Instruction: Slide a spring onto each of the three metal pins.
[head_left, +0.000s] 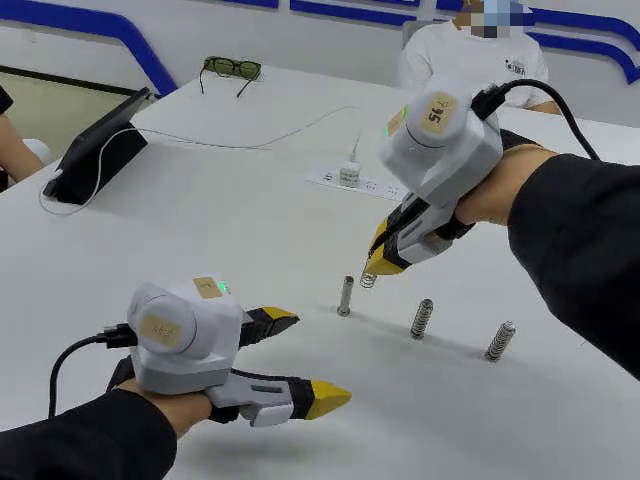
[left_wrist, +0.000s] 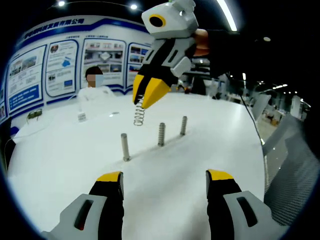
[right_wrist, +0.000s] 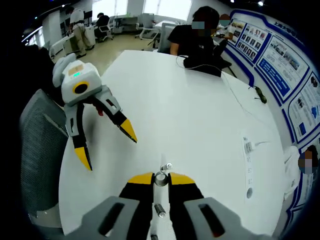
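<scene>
**A:** How best to seat this one?

**B:** The left gripper, jaws apart and empty, waits short of the bare pin. The right gripper pinches the spring just above that pin. I'd centre the coil over the tip, keep it upright, then lower it.

**A:** And the spring?

**B:** It's a short steel coil, hanging free.

Open table surrounds the bare pin; two sprung pins stand beside it.

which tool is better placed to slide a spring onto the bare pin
Right. The right tool holds a spring close to the top of the bare pin; the left tool is open, empty and farther from the pins.
</scene>
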